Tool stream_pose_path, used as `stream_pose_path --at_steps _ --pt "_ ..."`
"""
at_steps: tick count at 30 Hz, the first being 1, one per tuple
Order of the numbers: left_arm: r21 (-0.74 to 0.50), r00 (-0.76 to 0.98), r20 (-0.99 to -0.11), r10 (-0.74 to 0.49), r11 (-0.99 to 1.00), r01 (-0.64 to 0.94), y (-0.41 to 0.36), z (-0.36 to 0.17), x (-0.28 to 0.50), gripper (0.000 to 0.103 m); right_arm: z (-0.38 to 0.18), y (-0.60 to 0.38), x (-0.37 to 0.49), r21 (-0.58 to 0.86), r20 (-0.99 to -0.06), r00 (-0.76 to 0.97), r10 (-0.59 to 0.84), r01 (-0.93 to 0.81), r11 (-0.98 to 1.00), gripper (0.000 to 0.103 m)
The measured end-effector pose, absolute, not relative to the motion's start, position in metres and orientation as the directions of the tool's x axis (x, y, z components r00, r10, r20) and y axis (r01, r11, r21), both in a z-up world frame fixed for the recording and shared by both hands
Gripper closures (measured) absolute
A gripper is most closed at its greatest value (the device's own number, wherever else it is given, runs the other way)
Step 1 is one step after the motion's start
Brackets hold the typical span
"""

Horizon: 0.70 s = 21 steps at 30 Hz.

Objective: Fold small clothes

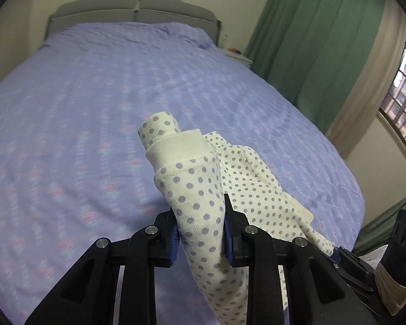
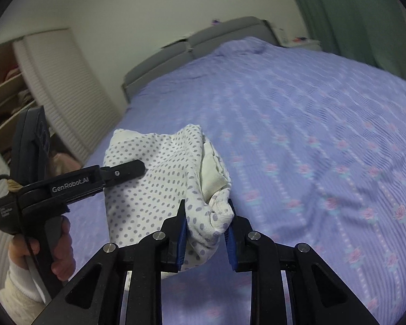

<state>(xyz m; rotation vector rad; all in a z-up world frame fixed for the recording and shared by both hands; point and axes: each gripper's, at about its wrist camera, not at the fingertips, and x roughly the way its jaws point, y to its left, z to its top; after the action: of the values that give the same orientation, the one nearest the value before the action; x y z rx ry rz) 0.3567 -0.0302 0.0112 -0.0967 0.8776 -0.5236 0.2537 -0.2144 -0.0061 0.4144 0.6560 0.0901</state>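
Polka-dot garment [image 1: 203,189], white with purple dots, is held up off the bed by both grippers, so it's hanging in the air rather than lying flat. In the left wrist view, a bunched section of it is pinched between the blue pads of the left gripper [image 1: 201,233], just below the middle of the frame. The fabric rises out of the jaws toward the center, where a plain white ribbed cuff and a rolled dotted end can be seen, and more of it drops out through the bottom of the jaws. Another part trails off to the lower right, where it's caught by the tip of the other tool.

In the right wrist view, a wadded corner of the garment [image 2: 159,178] is clamped by the right gripper [image 2: 207,233], low in the center of the frame. Most of the cloth is spread up and to the left of the jaws. The left gripper [image 2: 130,169] is seen from the side at the left of the frame, marked "GenRobot.AI", with its tip closed onto the fabric and the person's left hand [image 2: 54,246] wrapped around the handle at lower left.

The purple bedspread [image 2: 324,135] with pink flowers fills the background, a bit blurred.
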Motion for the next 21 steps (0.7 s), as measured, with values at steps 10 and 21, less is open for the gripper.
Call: stream_pose_path --at_steps 10,21 --pt "-0.224 0.62 -0.699 -0.356 0.933 0.283 0.105 0.029 0.304 0.076 0.01 -0.091 0.228 0.369 -0.548 0.76 0.349 -0.155 0.916 0.077" --pt "-0.095 0.615 -0.759 -0.212 0.971 0.218 0.247 0.012 0.33 0.076 -0.008 0.065 0.257 0.355 -0.593 0.678 0.433 -0.263 0.897 0.077"
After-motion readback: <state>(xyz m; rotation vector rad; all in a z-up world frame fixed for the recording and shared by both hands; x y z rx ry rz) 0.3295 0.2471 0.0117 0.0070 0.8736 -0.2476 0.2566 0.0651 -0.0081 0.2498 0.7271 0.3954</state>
